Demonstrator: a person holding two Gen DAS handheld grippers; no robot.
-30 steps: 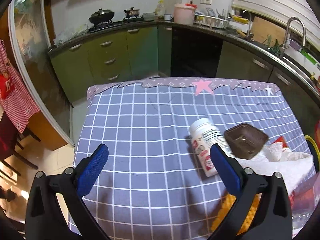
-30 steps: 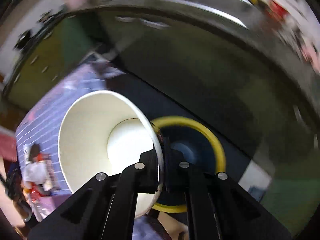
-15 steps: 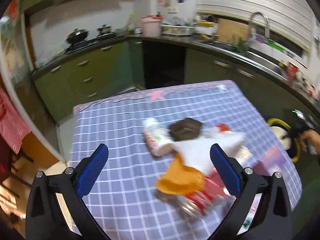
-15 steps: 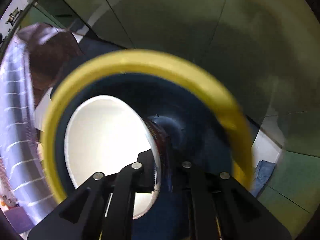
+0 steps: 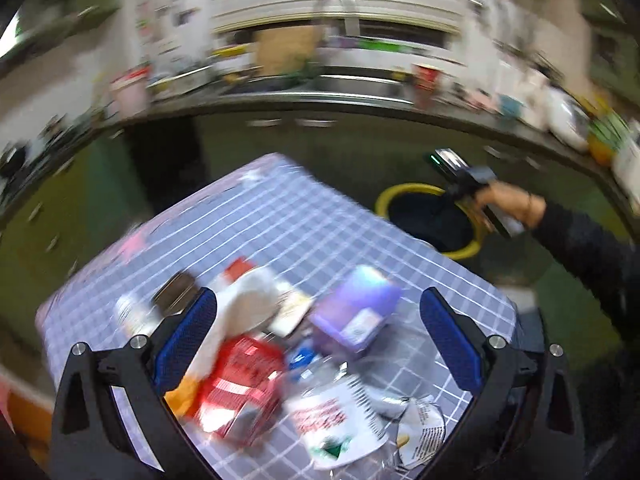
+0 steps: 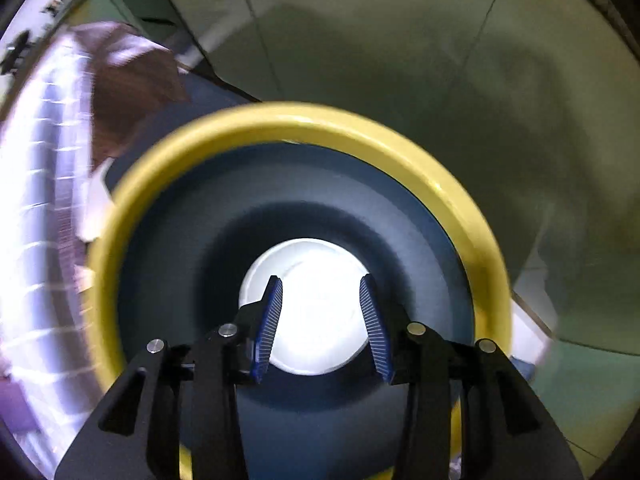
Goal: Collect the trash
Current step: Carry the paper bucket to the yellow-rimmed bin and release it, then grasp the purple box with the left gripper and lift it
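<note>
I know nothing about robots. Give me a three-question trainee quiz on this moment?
1. True or false: the right gripper is shut on the cup.
2. Where does the cup lie? A) on the table B) inside the bin C) in the sink
3. Fill in: the left gripper hangs open over a pile of ____ on the table.

Key: 1 false; 2 B; 3 trash

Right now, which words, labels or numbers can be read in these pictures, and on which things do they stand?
None can be read.
Clear bottle: red print on its white label, too blurred.
Red packet: print, too blurred.
Purple box: white sticker, too blurred.
White cup in the bin: no text shows.
</note>
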